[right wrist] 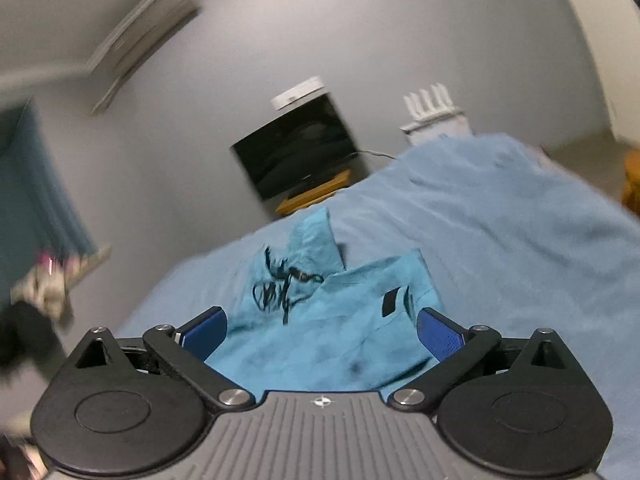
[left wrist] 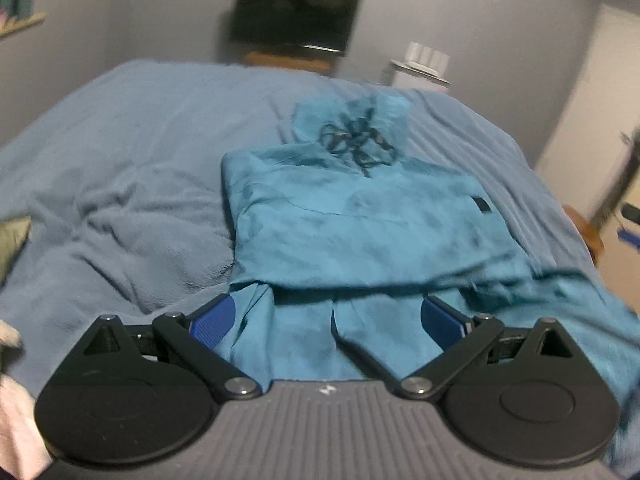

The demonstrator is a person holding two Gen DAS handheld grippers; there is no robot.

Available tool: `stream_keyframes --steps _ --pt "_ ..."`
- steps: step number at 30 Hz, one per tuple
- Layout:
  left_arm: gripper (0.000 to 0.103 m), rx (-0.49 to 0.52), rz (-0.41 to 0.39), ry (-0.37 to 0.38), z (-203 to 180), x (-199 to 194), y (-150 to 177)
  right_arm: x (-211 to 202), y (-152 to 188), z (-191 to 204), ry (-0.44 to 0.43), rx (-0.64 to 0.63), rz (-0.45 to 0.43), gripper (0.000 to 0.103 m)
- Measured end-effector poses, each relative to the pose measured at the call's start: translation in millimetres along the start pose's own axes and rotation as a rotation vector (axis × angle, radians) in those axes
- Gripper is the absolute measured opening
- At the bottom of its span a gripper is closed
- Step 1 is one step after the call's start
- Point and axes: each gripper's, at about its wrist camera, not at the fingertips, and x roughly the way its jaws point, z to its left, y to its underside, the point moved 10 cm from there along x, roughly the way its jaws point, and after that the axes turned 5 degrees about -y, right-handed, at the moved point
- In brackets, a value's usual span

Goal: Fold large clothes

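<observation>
While both pairs of tongs hang above the bed, I read them as wide apart and empty. My left gripper (left wrist: 328, 318) shows its two blue pads (left wrist: 212, 322) spread to either side, with nothing pinched between them; the teal garment (left wrist: 360, 220) lies beneath and beyond, not touched by the pads as far as I can tell. My right gripper (right wrist: 322, 330) stands the same way, blue pads (right wrist: 440, 338) far apart, no cloth caught between them.

From the left wrist view the garment sits on the blue blanket (left wrist: 120, 152) toward one o'clock of the frame's centre, partly folded: the body is squared into a block, a lower layer peeks out at six o'clock under the folded edge, and more teal fabric spills off toward four o'clock. A tangle of black drawstring (left wrist: 356, 140) rests on the hood end at twelve o'clock of the garment, and a small dark tag (left wrist: 482, 204) shows at its three o'clock side.

From the right wrist view the frame is tilted; the same garment lies just past the pads, drawstring at about eleven o'clock of it and the dark tag at one o'clock.

Beyond the bed, a dark television (left wrist: 296, 14) hangs on the grey wall at twelve o'clock, with a white router (left wrist: 426, 60) at one o'clock. Both views are slightly blurred.
</observation>
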Motion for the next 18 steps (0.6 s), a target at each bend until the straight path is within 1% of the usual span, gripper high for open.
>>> stream_keyframes --steps 2,5,6,8,11,14,16,18 --pt "0.099 0.057 -0.011 0.000 0.5 -19.0 7.0 -14.6 4.7 8.2 -0.011 -0.100 0.047 0.102" --pt "0.099 0.214 -0.045 0.026 -2.9 -49.7 20.5 -36.8 17.4 18.4 -0.029 -0.237 0.113 0.102" --pt "0.099 0.282 -0.055 0.029 -5.3 -60.4 27.6 -45.5 23.3 21.2 -0.041 -0.277 0.141 0.102" --pt "0.099 0.381 -0.056 0.034 -8.5 -72.0 40.8 -62.8 37.9 24.0 -0.070 -0.361 0.211 0.102" --pt "0.099 0.519 -0.019 0.084 -17.8 -84.8 67.2 -86.2 57.4 23.3 -0.084 -0.471 0.304 0.102" --pt "0.099 0.643 0.002 0.179 -29.5 -95.1 92.1 -112.3 71.0 20.6 -0.102 -0.567 0.384 0.102" --pt "0.099 0.699 0.007 0.209 -34.1 -95.6 103.4 -128.0 79.2 19.0 -0.121 -0.611 0.438 0.102" --pt "0.099 0.734 0.014 0.219 -36.9 -91.8 108.8 -141.0 86.5 17.8 -0.134 -0.648 0.487 0.102"
